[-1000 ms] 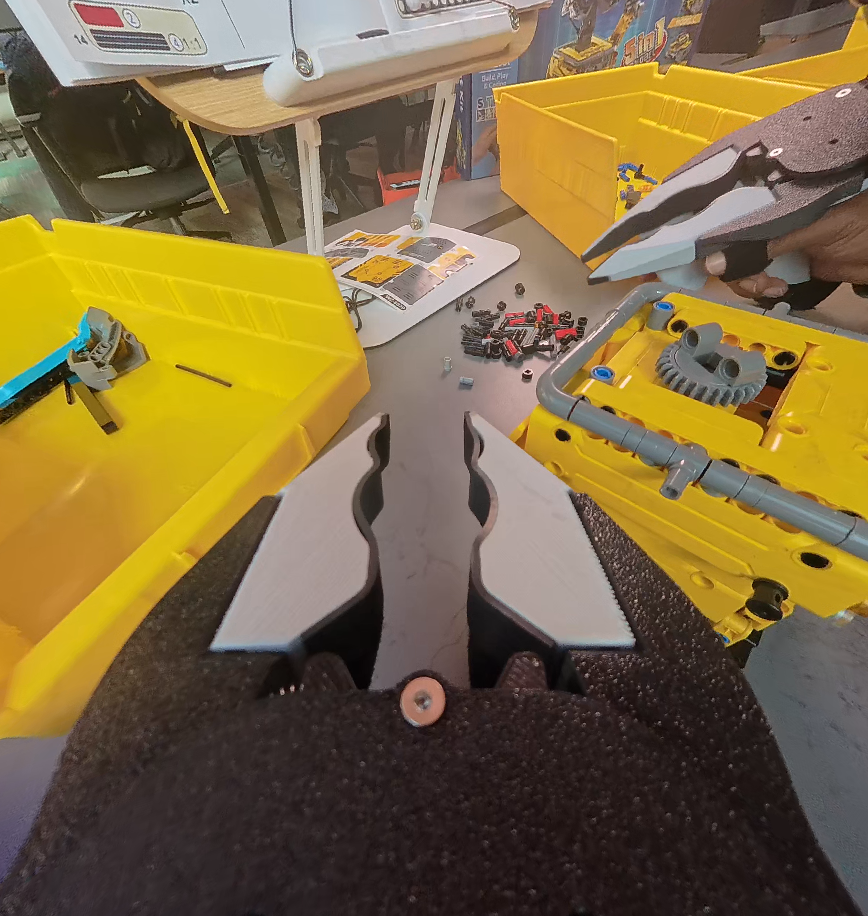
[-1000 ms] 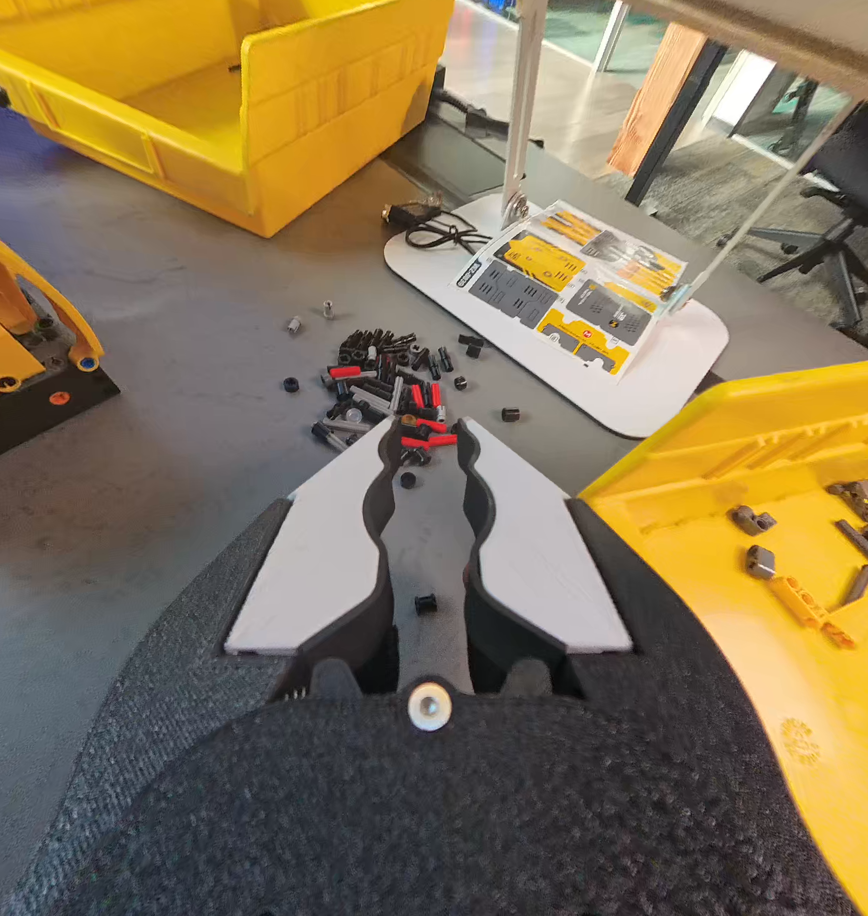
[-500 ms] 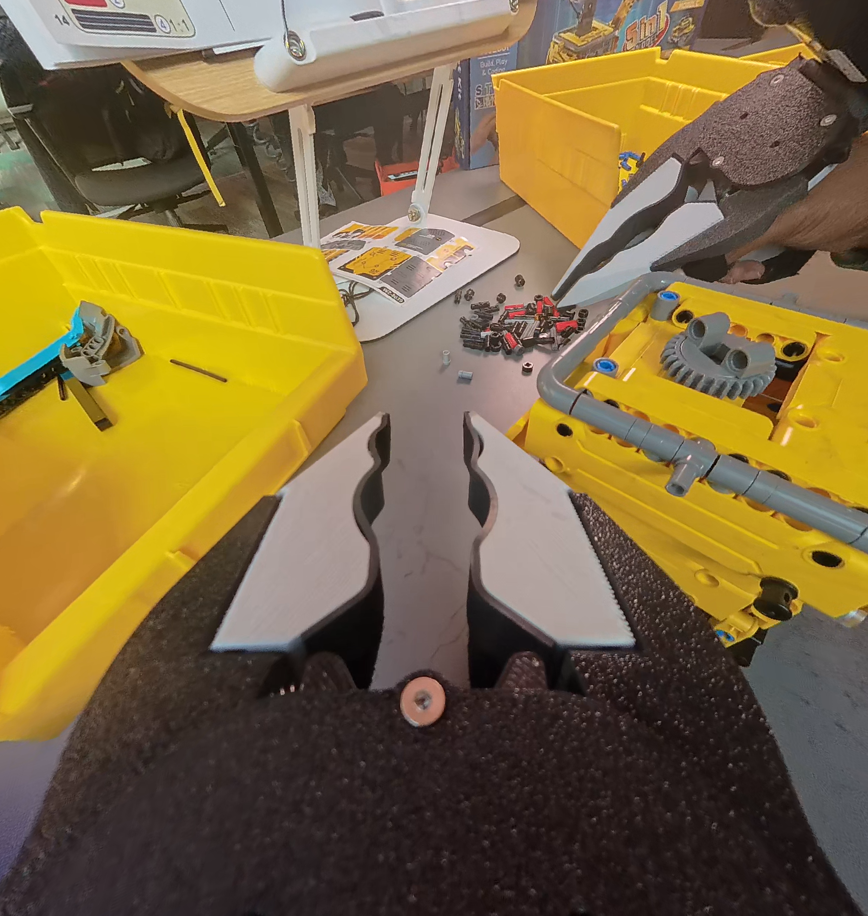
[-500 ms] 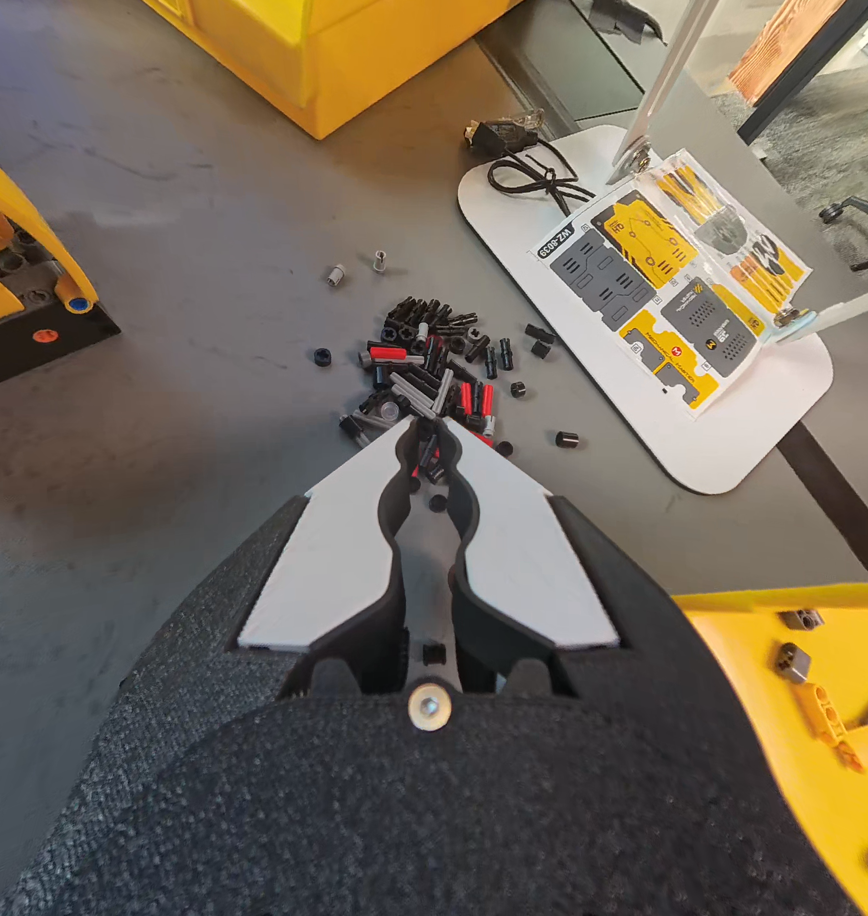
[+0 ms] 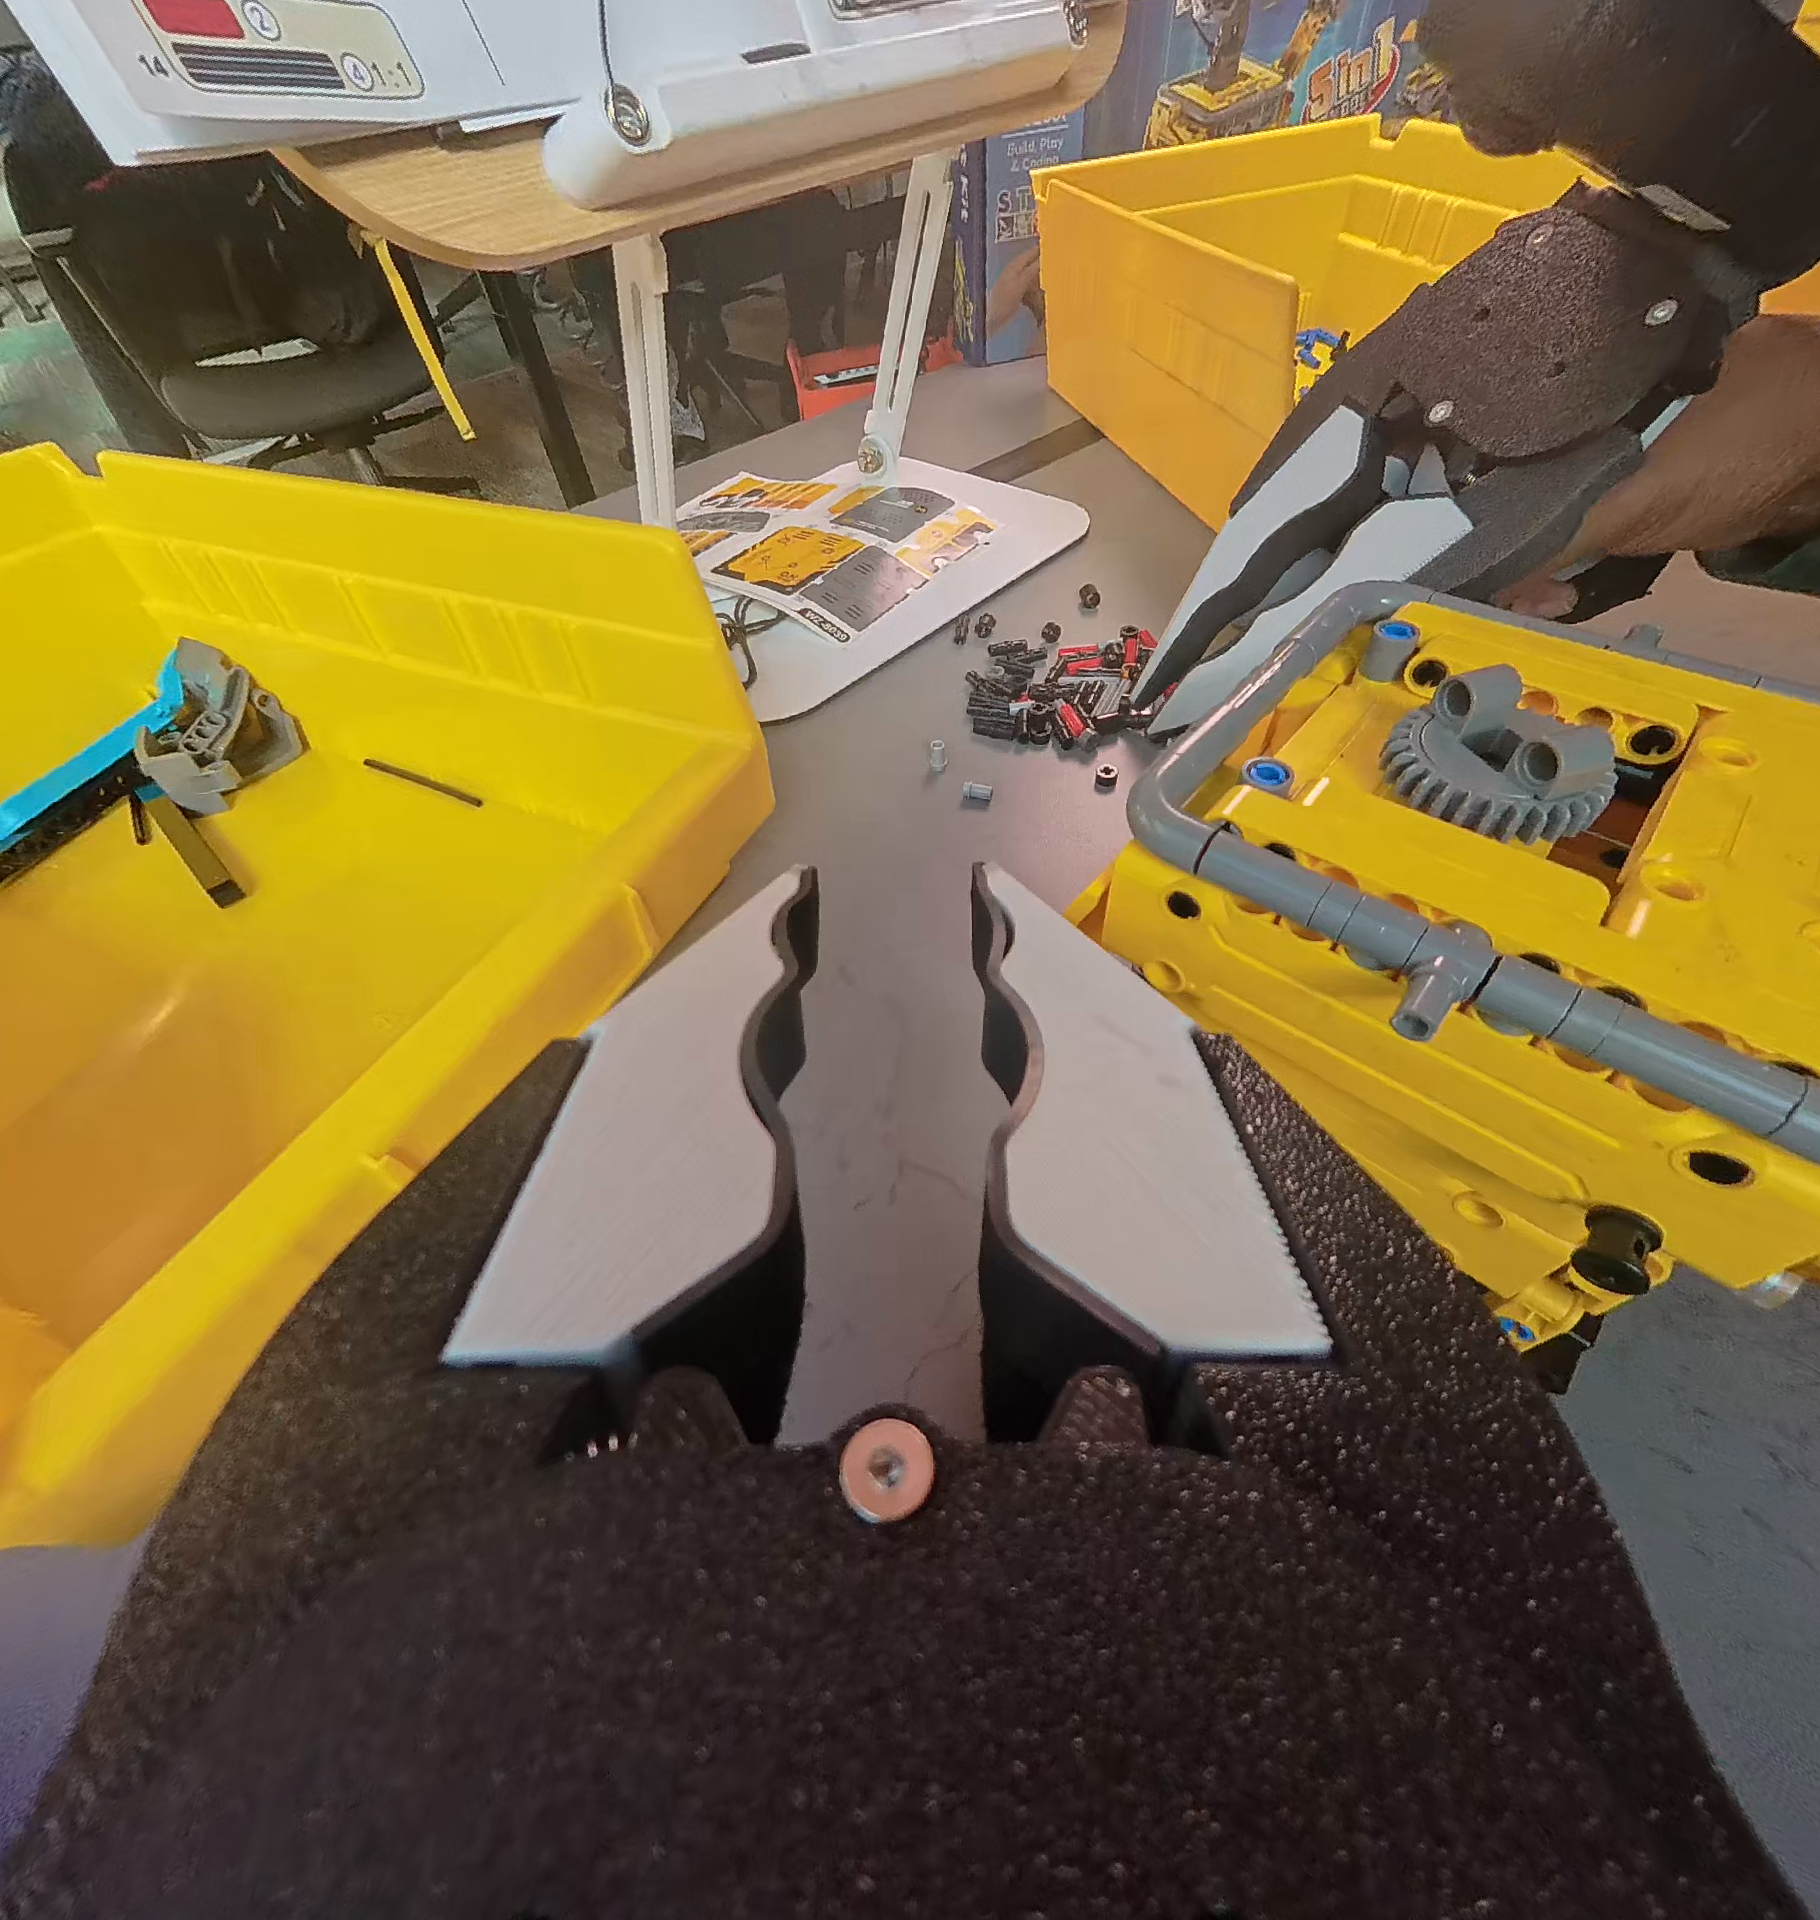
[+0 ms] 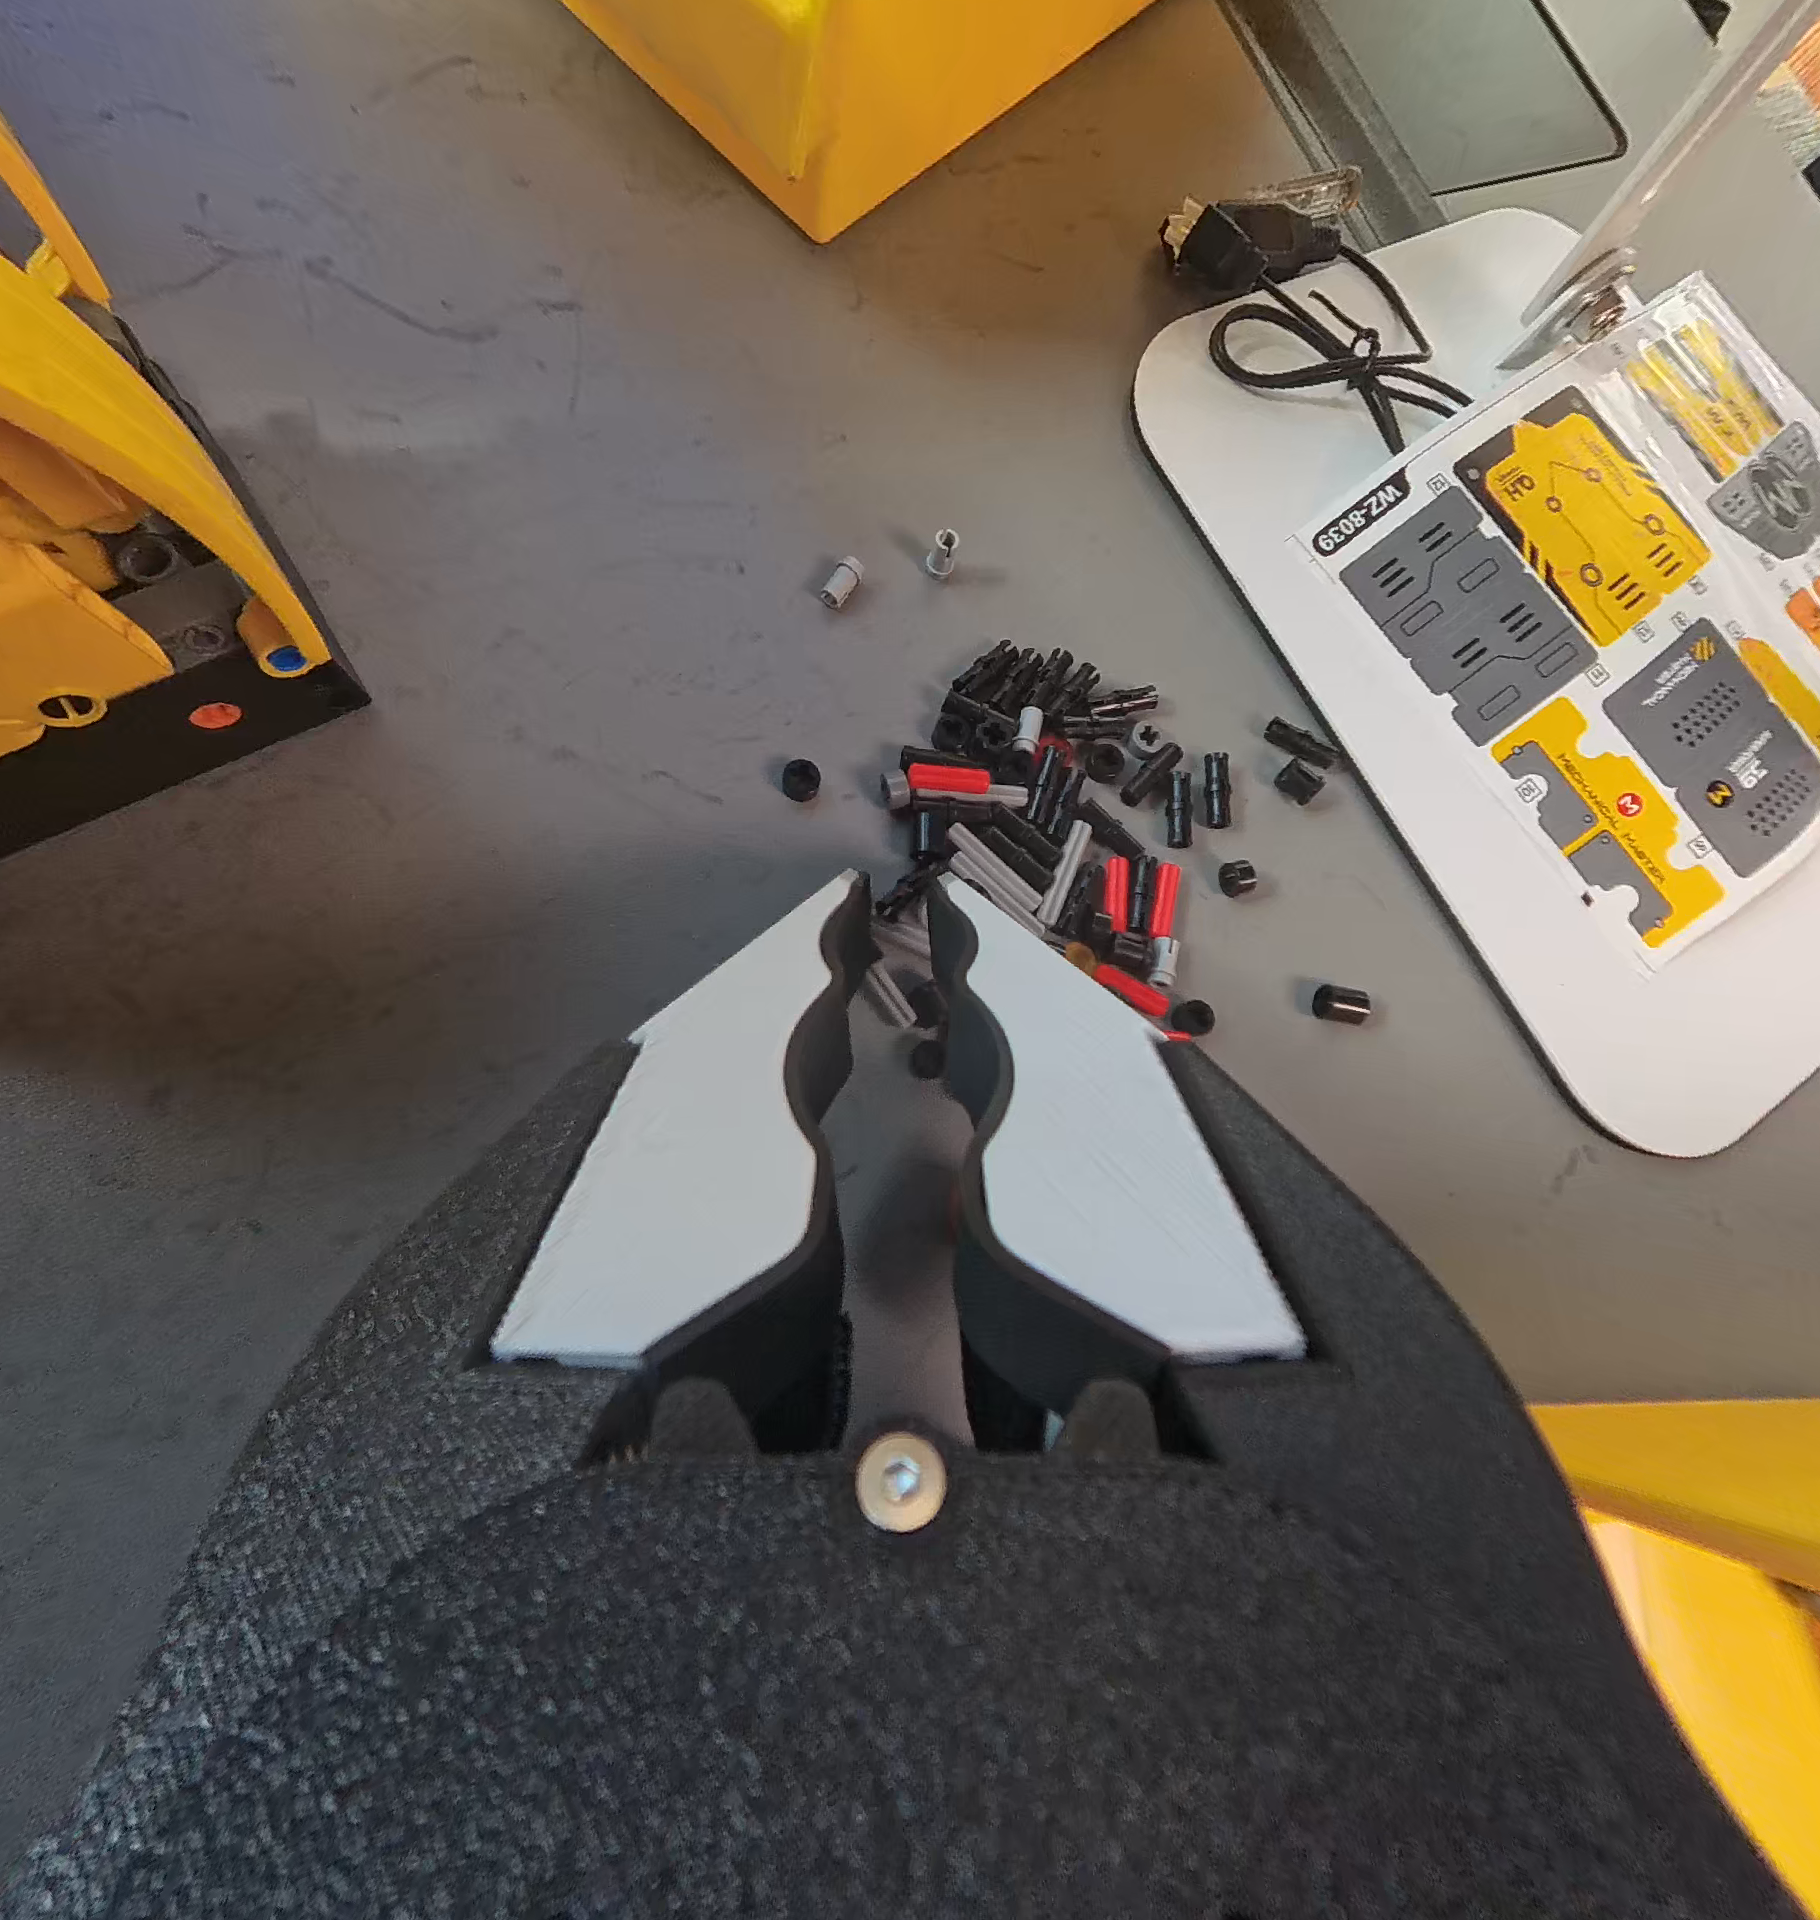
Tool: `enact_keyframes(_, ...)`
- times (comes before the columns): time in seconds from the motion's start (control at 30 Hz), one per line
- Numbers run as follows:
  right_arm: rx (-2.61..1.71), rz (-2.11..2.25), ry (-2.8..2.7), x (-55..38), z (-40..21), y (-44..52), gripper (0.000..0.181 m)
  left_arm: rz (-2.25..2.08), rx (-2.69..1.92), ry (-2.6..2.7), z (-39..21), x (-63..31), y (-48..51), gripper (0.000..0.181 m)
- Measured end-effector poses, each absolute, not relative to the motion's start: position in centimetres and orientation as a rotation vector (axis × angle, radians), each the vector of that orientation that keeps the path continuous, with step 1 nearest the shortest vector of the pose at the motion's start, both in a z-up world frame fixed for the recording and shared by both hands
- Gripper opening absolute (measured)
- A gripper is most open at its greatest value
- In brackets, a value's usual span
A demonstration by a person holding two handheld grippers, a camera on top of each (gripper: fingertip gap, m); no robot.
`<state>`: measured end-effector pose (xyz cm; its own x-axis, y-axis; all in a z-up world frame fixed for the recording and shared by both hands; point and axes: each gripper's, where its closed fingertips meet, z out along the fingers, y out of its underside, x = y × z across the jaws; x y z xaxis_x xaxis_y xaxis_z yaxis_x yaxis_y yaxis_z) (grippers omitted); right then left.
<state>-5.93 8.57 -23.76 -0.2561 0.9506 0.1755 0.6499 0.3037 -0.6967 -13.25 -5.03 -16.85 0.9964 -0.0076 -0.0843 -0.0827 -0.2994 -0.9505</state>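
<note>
Left gripper [image 5: 893, 904]: jaws parted, empty, over bare grey table [image 5: 885, 1091] between yellow bin [image 5: 345, 935] and yellow model [image 5: 1508, 935].
Right gripper [image 6: 898, 891]: tips nearly closed, apparently pinching 1 black pin [image 6: 904, 891] at the pile of pins [image 6: 1051, 810].

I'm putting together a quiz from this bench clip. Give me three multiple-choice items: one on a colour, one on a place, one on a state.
1. The gear on the model is:
A grey
B red
C blue

2. The right claw has its tips:
A on the gear
B at the pin pile
C on the model

3. The left claw is:
A shut on a pin
B open and empty
C shut on the gear

Answers:
1. A, its teeth are grey against the yellow.
2. B, the tips reach the edge of the pile.
3. B, bare table shows between its fingers.
</note>
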Motion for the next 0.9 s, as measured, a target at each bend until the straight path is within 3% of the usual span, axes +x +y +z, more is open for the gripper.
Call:
enact_keyframes(0.43,-1.160,0.772,-2.087,-4.2,-20.9,6.1,0.004,0.072,-1.873,0.056,-16.8,-13.5,-5.1,0.028)
enact_keyframes(0.63,-0.910,0.968,-2.404,2.0,-21.3,-0.4,0.004,0.069,-1.870,0.053,-16.7,-13.5,-5.1,0.028)
enact_keyframes(0.9,-0.903,0.809,-2.557,3.4,-24.1,-1.0,0.004,0.081,-1.881,0.052,-17.0,-13.7,-5.2,0.028)
